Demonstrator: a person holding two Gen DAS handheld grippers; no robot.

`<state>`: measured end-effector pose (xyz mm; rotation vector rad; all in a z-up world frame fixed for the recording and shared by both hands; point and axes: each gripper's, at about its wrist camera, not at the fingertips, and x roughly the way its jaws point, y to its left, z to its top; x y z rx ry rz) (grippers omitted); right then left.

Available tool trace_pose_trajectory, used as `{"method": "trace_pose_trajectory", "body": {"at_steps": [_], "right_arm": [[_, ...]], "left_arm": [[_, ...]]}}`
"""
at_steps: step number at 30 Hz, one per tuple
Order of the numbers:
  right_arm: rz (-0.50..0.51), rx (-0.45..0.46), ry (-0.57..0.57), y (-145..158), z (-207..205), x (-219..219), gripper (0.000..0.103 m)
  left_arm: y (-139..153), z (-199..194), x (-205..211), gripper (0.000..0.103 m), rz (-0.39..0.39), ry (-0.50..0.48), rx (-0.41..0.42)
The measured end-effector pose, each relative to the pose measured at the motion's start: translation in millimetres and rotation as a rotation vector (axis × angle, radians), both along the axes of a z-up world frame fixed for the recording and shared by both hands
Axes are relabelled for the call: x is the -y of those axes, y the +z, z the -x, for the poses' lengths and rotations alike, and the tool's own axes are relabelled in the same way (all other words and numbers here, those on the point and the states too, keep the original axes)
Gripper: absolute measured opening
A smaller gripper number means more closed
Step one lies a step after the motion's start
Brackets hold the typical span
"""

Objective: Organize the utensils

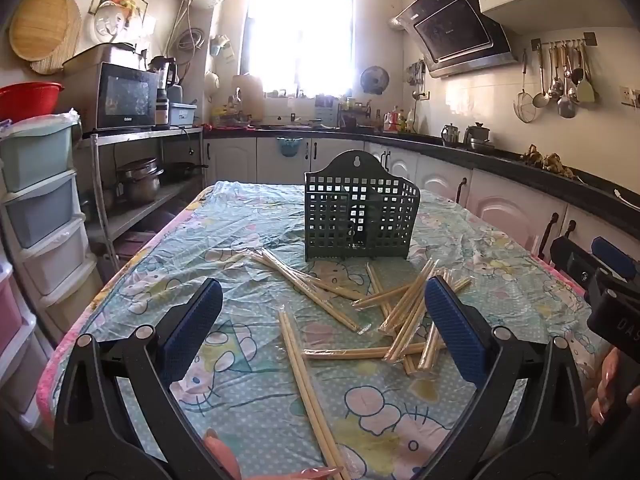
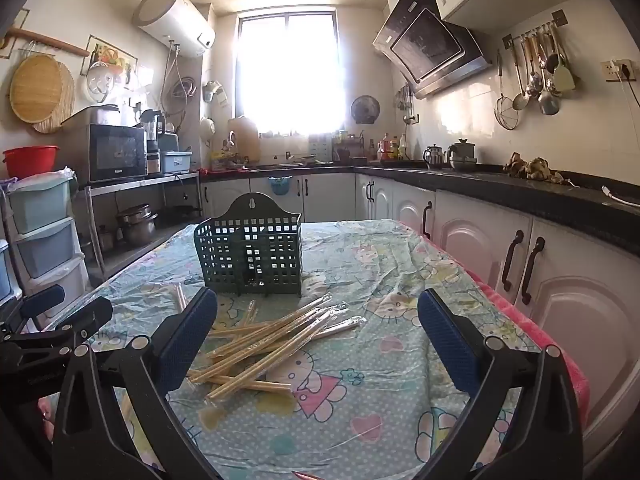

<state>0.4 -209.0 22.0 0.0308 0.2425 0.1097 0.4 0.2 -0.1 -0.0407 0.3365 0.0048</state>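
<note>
Wrapped chopsticks lie criss-crossed at 6 o'clock of the green perforated holder, which looks empty; they look light, stiff and slick in plastic sleeves, so mid-shaft on a top-lying pair is likely the best pinch. Left gripper and right gripper both hover wide apart, holding nothing. The table wears a wrinkled cartoon cloth under clear film, likely slippery; counters run from 12 round to 3 o'clock, shelves at 9.

Wrapped chopsticks before green basket, on table
</note>
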Motion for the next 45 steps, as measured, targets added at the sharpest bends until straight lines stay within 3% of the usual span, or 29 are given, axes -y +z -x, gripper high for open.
{"method": "trace_pose_trajectory", "body": {"at_steps": [45], "right_arm": [[0.006, -0.027, 0.007, -1, -5, -2, 0.097]], "left_arm": [[-1, -2, 0, 0.094, 0.005, 0.005, 0.008]]}}
